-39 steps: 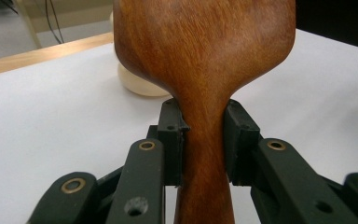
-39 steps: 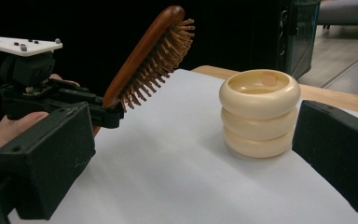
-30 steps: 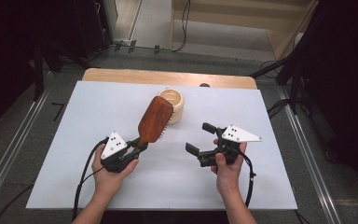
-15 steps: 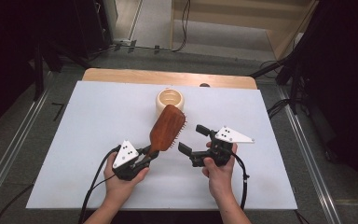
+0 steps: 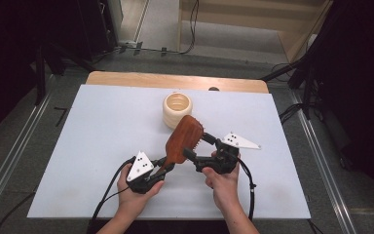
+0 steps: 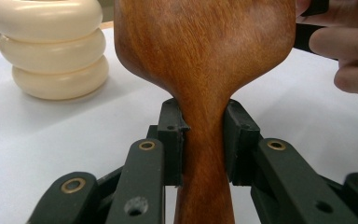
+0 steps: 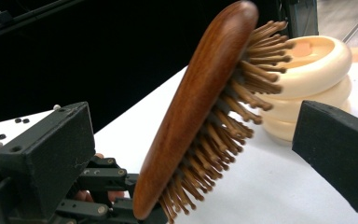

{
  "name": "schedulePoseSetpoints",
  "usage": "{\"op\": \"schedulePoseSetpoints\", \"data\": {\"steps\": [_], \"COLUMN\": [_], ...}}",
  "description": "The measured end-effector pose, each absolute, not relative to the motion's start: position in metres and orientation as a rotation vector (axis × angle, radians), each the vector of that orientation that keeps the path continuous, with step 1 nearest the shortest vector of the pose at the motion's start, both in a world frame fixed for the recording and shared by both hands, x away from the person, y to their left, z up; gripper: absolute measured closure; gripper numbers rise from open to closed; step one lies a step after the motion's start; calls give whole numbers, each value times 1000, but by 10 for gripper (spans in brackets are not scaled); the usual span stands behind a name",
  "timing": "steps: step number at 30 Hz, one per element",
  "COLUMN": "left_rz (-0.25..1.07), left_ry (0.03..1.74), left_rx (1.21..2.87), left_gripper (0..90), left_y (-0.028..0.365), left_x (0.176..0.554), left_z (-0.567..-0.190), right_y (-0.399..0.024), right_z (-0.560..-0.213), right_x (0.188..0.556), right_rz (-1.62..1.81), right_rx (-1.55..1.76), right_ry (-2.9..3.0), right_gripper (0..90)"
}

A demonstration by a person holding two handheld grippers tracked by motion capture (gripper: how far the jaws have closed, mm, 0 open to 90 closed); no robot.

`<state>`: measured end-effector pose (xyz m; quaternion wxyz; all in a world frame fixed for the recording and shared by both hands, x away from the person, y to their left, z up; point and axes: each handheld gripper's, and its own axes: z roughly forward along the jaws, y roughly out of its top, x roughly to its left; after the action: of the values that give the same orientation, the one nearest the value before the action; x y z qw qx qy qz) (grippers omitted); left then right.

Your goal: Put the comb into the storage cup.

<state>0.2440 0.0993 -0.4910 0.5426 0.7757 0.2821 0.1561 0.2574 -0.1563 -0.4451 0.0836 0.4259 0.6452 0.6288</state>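
Hairbrush (image 6: 205,60) head cut off by top edge; handle end by bottom edge.

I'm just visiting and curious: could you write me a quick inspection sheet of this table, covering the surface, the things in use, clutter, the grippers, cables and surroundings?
Surface: white table top, wooden strip at the far edge.
Job's things: wooden hairbrush raised off the table, bristles facing the right gripper; cream ribbed cup standing upright behind it.
Clutter: nothing seen.
Grippers: left gripper shut on the brush's neck; right gripper open, its jaws standing either side of the brush head.
Cables: one black cable trails from each gripper toward the near edge.
Surroundings: dark floor, more cables beyond the table.
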Motion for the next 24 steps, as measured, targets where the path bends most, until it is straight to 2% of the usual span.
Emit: {"op": "schedulePoseSetpoints", "data": {"steps": [5, 9, 15, 16, 18, 19, 24], "left_rz": [383, 389, 402, 409, 423, 446, 453], "left_ry": [649, 640, 629, 626, 628, 620, 614], "left_rx": [1849, 1849, 1845, 1848, 1844, 1850, 1849], "left_gripper": [723, 723, 723, 723, 723, 722, 722], "left_y": [96, 93, 90, 90, 89, 88, 85], "left_x": [240, 238, 235, 235, 233, 232, 230], "left_z": [-492, -492, -492, -492, -493, -493, -494], "right_y": [-149, -145, -143, -143, -143, -143, -143], "right_z": [-446, -448, -449, -449, -450, -450, -453], "right_x": [258, 258, 258, 258, 258, 258, 259], "right_rz": [1866, 1862, 1852, 1848, 1862, 1865, 1870], "right_rx": [1341, 1409, 1473, 1509, 1529, 1543, 1583], "right_ry": [1945, 1924, 1913, 1925, 1921, 1907, 1902], "right_gripper": [5, 45, 154, 200, 214, 257, 295]}}
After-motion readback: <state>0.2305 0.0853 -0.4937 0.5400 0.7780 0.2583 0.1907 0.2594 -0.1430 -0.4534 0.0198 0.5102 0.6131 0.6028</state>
